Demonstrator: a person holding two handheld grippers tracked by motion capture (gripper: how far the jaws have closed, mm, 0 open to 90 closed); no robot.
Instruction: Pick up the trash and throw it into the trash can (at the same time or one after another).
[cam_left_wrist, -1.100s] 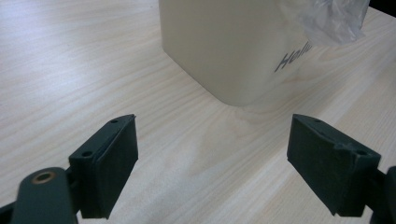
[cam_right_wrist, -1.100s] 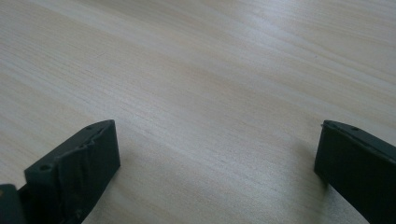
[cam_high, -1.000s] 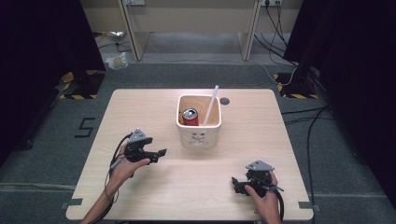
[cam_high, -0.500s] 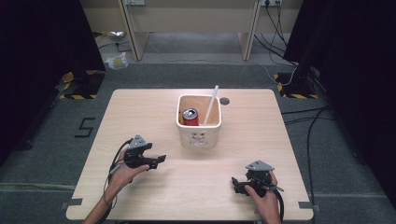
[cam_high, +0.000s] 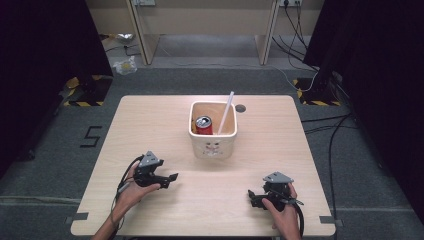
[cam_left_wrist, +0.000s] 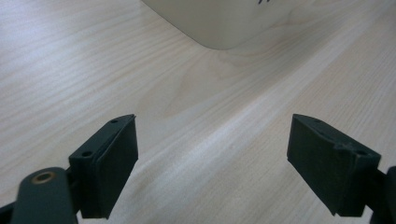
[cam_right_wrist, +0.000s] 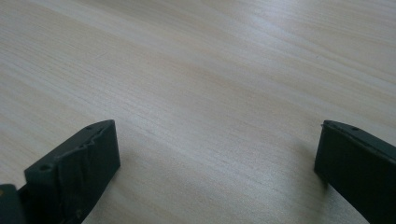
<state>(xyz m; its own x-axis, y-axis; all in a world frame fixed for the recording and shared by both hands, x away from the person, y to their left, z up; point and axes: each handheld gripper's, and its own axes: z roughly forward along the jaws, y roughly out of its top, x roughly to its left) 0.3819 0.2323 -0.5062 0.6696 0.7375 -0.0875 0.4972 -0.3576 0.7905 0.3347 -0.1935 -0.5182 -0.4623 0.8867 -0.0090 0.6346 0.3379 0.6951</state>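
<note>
Two grippers, left (cam_high: 170, 177) and right (cam_high: 252, 196), low over the table (cam_high: 150, 120), jaws wide apart, holding nothing. Can (cam_high: 203, 125) and straw (cam_high: 226, 111) in the tub (cam_high: 212, 147), well apart from both. Probably idle between steps; next likely needs a reach toward the tub.

A dark numeral "5" (cam_high: 93, 136) is marked on the grey floor (cam_high: 60, 165) at the left of the frame, beside the worktop (cam_high: 150, 115).

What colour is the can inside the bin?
The can is red with a silver top, seen best in the high view.
</note>
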